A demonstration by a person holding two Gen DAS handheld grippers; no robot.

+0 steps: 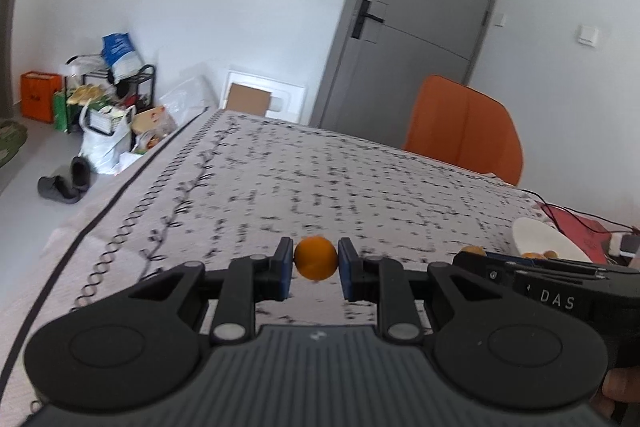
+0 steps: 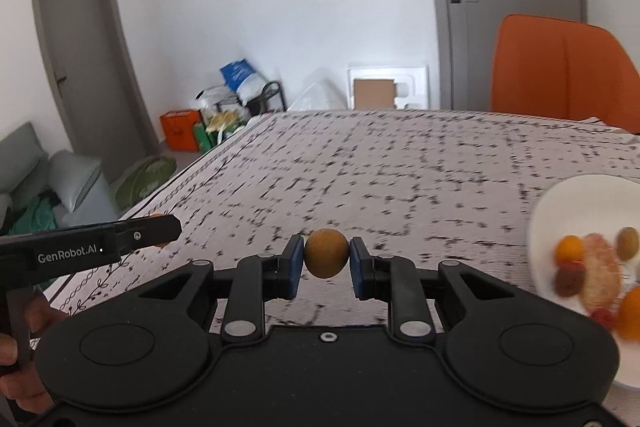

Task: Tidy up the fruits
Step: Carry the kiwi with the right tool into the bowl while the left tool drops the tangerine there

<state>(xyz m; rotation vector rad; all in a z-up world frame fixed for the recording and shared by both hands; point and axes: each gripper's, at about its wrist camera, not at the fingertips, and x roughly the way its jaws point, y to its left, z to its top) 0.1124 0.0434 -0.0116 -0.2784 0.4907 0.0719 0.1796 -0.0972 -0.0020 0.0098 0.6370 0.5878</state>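
Note:
My left gripper [image 1: 316, 269] is shut on a small bright orange fruit [image 1: 316, 258], held above the patterned tablecloth [image 1: 320, 179]. My right gripper [image 2: 325, 265] is shut on a duller yellow-brown round fruit [image 2: 326, 253]. A white plate [image 2: 560, 203] at the right of the right wrist view holds several small fruits, orange, reddish and olive-brown, blurred. In the left wrist view the same plate [image 1: 536, 233] shows at the far right, behind the right gripper's body [image 1: 556, 277]. The left gripper's body [image 2: 92, 243] reaches in at the left of the right wrist view.
An orange chair [image 1: 464, 123] stands at the table's far side. A red item with a black cable [image 1: 576, 223] lies by the plate. Bags and a rack [image 1: 104, 95] crowd the floor past the table's left edge, near grey slippers [image 1: 64, 183]. A hand [image 2: 24, 347] grips the left tool.

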